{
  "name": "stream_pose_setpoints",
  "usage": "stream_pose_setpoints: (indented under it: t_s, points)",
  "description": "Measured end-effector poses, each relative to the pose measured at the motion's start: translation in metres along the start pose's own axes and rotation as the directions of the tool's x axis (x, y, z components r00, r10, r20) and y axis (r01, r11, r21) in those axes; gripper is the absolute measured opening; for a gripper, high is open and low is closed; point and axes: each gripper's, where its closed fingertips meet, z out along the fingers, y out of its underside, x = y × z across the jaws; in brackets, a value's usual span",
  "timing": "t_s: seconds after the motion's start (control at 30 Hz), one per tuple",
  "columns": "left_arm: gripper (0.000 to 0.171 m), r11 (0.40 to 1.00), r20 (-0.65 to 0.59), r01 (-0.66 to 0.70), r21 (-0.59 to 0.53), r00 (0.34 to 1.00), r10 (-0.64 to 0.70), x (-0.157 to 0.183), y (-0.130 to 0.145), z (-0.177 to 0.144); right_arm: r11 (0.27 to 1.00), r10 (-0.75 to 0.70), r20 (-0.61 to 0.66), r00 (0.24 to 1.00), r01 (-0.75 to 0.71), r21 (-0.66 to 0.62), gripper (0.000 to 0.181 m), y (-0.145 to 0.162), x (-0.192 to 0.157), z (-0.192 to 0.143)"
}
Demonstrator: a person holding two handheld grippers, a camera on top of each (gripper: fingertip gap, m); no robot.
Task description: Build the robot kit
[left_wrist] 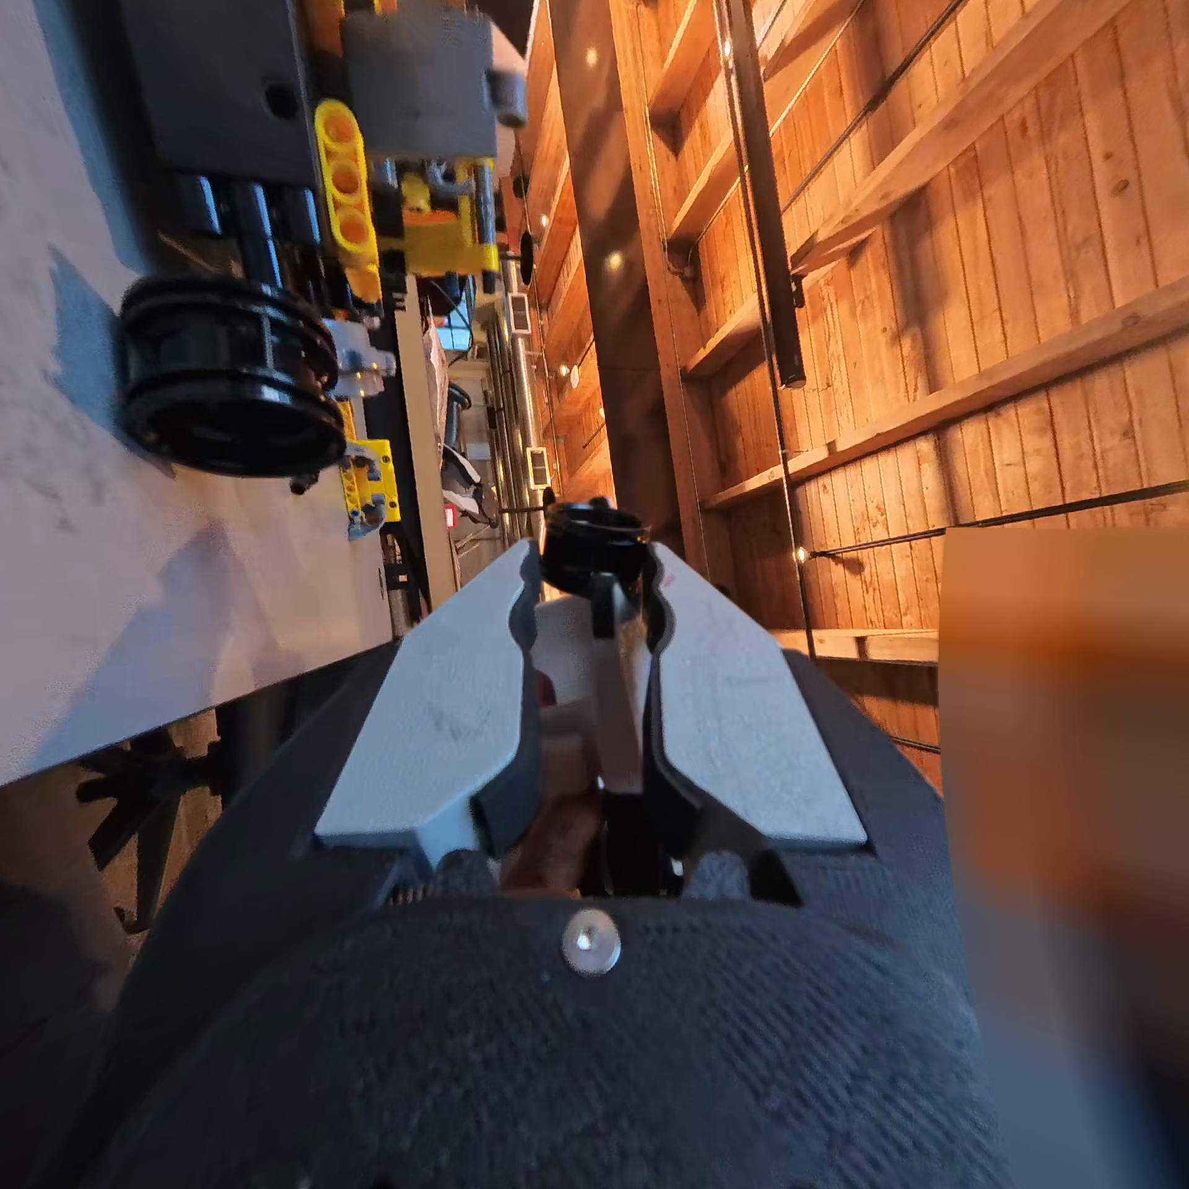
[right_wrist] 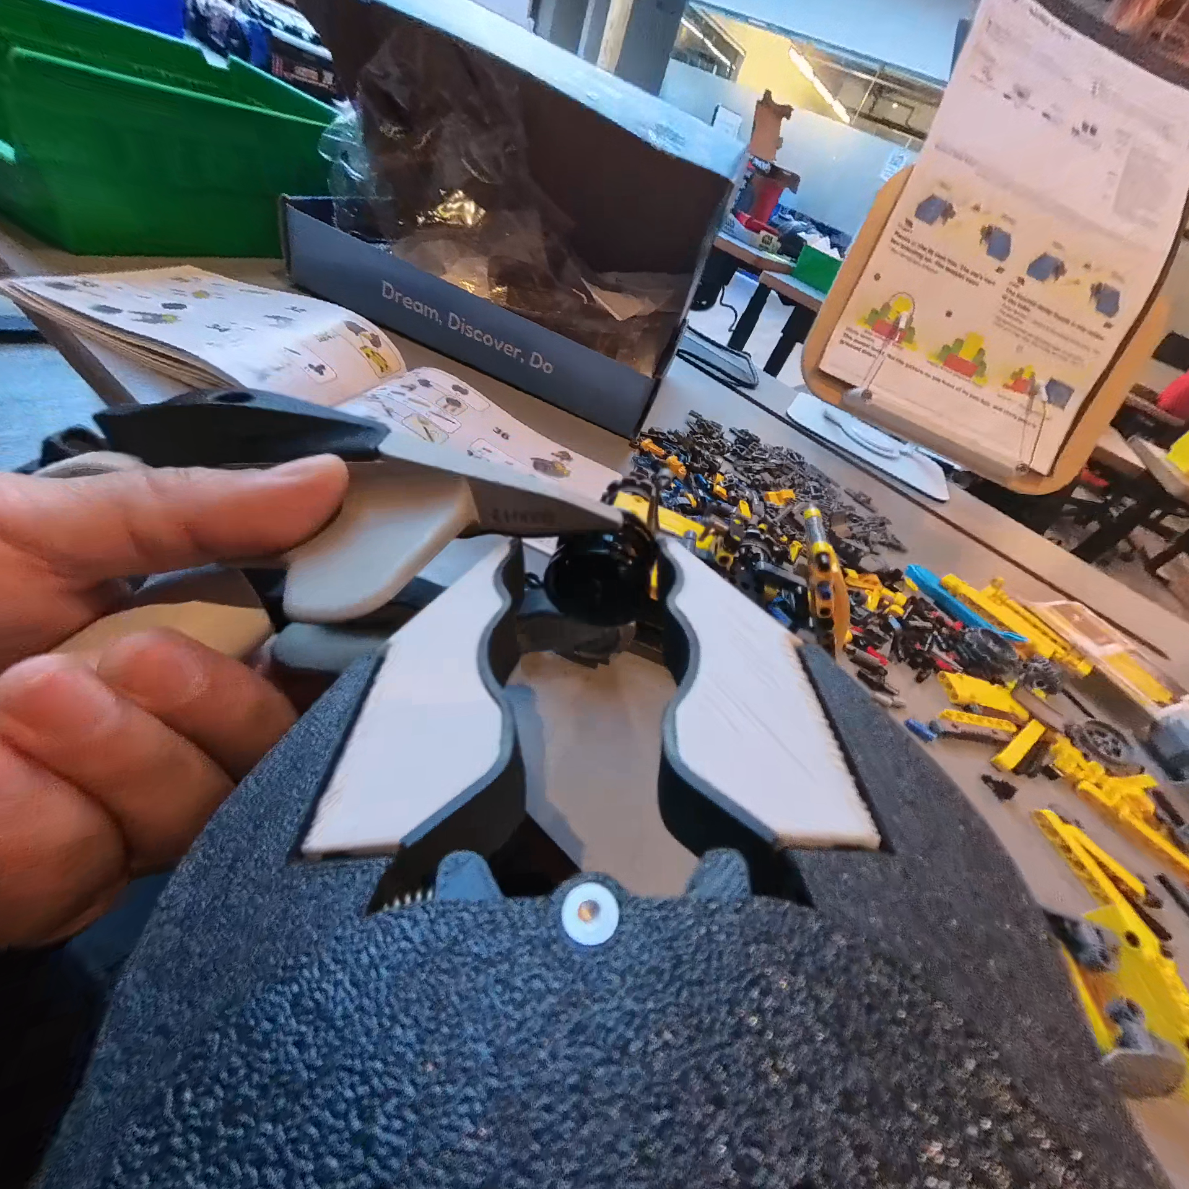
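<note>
My left gripper [left_wrist: 593, 554] is shut on a small black wheel rim [left_wrist: 592, 553] and holds it in the air beside the table. In the right wrist view the left gripper [right_wrist: 515, 508] comes in from the left, held by a hand [right_wrist: 129, 579], with the same rim [right_wrist: 589, 589] at its tip. My right gripper [right_wrist: 589, 553] is partly open. Its fingers stand on either side of the rim, with a thin gap showing on the left. A second black rim [left_wrist: 225, 379] lies on the table [left_wrist: 129, 611] near a yellow and grey brick model [left_wrist: 399, 161].
A pile of loose black and yellow brick parts [right_wrist: 836, 579] covers the table to the right. An open instruction booklet [right_wrist: 225, 334], a dark cardboard box [right_wrist: 515, 257], green bins [right_wrist: 129, 161] and a stand holding printed sheets [right_wrist: 997, 289] lie beyond. Both grippers' tips are close together, under 4 cm apart.
</note>
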Motion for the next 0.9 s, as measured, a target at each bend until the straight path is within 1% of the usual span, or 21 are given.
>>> stream_pose_setpoints:
  t_s: [0.03, 0.1, 0.2, 0.23, 0.3, 0.33, 0.37, 0.4, 0.43, 0.47, 0.5, 0.53, 0.57, 0.6, 0.63, 0.7, 0.77, 0.8, 0.87, 0.9]
  points:
    - [0.030, 1.000, -0.002, 0.005, -0.001, 1.000, -0.005, 0.000, 0.001, 0.000, 1.000, -0.011, -0.004, 1.000, 0.011, -0.010, 0.034, 0.001, 0.001, 0.001]
    - [0.030, 1.000, 0.009, 0.009, 0.001, 1.000, -0.009, -0.002, 0.000, 0.000, 0.999, -0.007, 0.017, 1.000, 0.008, -0.031, 0.034, 0.003, 0.002, 0.004]
    - [0.030, 0.997, 0.031, -0.031, -0.070, 0.999, 0.033, -0.001, 0.004, -0.001, 0.999, 0.045, 0.091, 0.995, -0.042, -0.028, 0.034, 0.002, 0.000, 0.001]
    - [0.030, 0.991, 0.038, -0.067, -0.113, 0.997, 0.072, 0.001, 0.006, -0.002, 0.998, 0.063, 0.129, 0.990, -0.060, -0.026, 0.033, 0.001, -0.001, -0.001]
    - [0.040, 0.964, 0.010, -0.181, -0.194, 0.982, 0.187, 0.010, 0.009, -0.007, 0.995, 0.100, 0.206, 0.974, -0.098, -0.020, 0.033, -0.001, 0.000, -0.007]
    - [0.044, 0.930, -0.010, -0.275, -0.244, 0.960, 0.281, 0.016, 0.012, -0.011, 0.992, 0.124, 0.255, 0.959, -0.123, -0.023, 0.033, -0.002, 0.000, -0.010]
    - [0.046, 0.869, -0.039, -0.400, -0.291, 0.913, 0.407, 0.021, 0.014, -0.016, 0.986, 0.166, 0.302, 0.939, -0.160, -0.046, 0.033, 0.000, 0.001, -0.013]
    - [0.044, 0.770, -0.086, -0.551, -0.321, 0.827, 0.556, 0.027, 0.014, -0.022, 0.974, 0.225, 0.351, 0.909, -0.209, -0.084, 0.033, 0.003, 0.002, -0.015]
    - [0.043, 0.618, -0.128, -0.703, -0.351, 0.690, 0.712, 0.030, 0.013, -0.027, 0.954, 0.298, 0.404, 0.865, -0.270, -0.126, 0.033, 0.007, 0.002, -0.017]
    - [0.044, 0.414, -0.167, -0.826, -0.382, 0.502, 0.848, 0.028, 0.011, -0.032, 0.926, 0.377, 0.457, 0.805, -0.338, -0.169, 0.033, 0.009, 0.001, -0.019]
    - [0.046, 0.194, -0.192, -0.893, -0.406, 0.291, 0.937, 0.024, 0.006, -0.035, 0.892, 0.449, 0.513, 0.732, -0.399, -0.212, 0.033, 0.009, -0.002, -0.022]
    - [0.054, 0.003, -0.202, -0.908, -0.419, 0.096, 0.975, 0.020, 0.000, -0.036, 0.859, 0.505, 0.563, 0.654, -0.447, -0.251, 0.033, 0.007, -0.005, -0.025]
    - [0.061, -0.149, -0.233, -0.897, -0.415, -0.053, 0.971, 0.019, -0.001, -0.034, 0.830, 0.546, 0.601, 0.584, -0.479, -0.288, 0.034, 0.005, -0.009, -0.027]
    - [0.059, -0.265, -0.293, -0.876, -0.403, -0.150, 0.944, 0.018, 0.005, -0.032, 0.809, 0.571, 0.629, 0.527, -0.491, -0.323, 0.034, 0.004, -0.012, -0.029]
    - [0.057, -0.348, -0.352, -0.852, -0.392, -0.211, 0.912, 0.016, 0.012, -0.030, 0.798, 0.584, 0.649, 0.487, -0.491, -0.350, 0.034, 0.004, -0.015, -0.030]
    - [0.055, -0.469, -0.461, -0.803, -0.367, -0.281, 0.842, 0.008, 0.028, -0.027, 0.786, 0.598, 0.678, 0.427, -0.475, -0.395, 0.034, 0.002, -0.022, -0.032]
    - [0.047, -0.591, -0.518, -0.744, -0.312, -0.388, 0.762, 0.002, 0.035, -0.025, 0.771, 0.616, 0.696, 0.369, -0.465, -0.435, 0.033, 0.000, -0.029, -0.035]
    - [0.040, -0.652, -0.540, -0.706, -0.276, -0.447, 0.713, -0.001, 0.039, -0.025, 0.765, 0.622, 0.703, 0.344, -0.455, -0.454, 0.033, -0.001, -0.032, -0.038]
    - [0.032, -0.751, -0.537, -0.625, -0.214, -0.566, 0.625, -0.006, 0.040, -0.025, 0.761, 0.631, 0.702, 0.329, -0.435, -0.481, 0.034, 0.003, -0.037, -0.041]
    - [0.032, -0.777, -0.538, -0.598, -0.197, -0.596, 0.596, -0.009, 0.042, -0.026, 0.758, 0.638, 0.696, 0.330, -0.428, -0.492, 0.034, 0.006, -0.038, -0.042]
